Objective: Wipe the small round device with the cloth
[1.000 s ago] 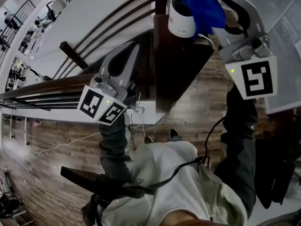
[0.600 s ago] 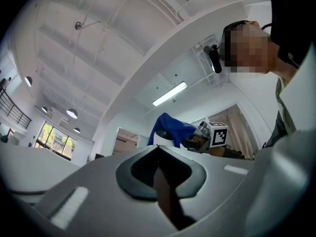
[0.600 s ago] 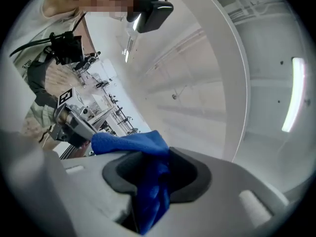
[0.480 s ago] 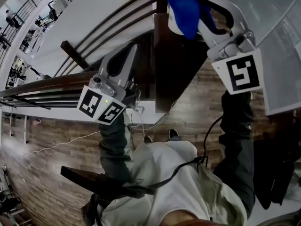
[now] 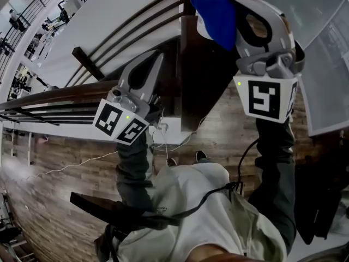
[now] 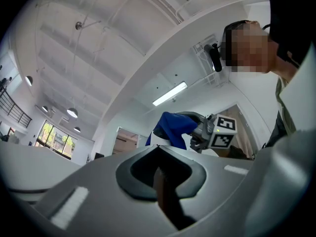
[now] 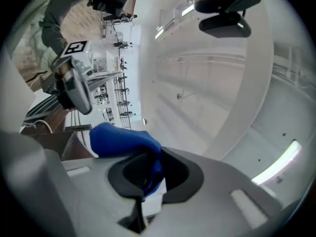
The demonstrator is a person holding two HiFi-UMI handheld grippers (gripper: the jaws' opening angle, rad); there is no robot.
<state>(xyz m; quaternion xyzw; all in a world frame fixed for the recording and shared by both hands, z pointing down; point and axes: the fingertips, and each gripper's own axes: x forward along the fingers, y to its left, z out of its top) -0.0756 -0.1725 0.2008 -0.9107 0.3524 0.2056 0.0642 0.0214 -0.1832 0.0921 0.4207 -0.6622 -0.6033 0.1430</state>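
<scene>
Ledge: device behind cloth in head view; right fingers just clamped cloth, left fingers clenched.

below us: a dark wooden post, a brown handrail, plank floor; overhead we see a strip light.
</scene>
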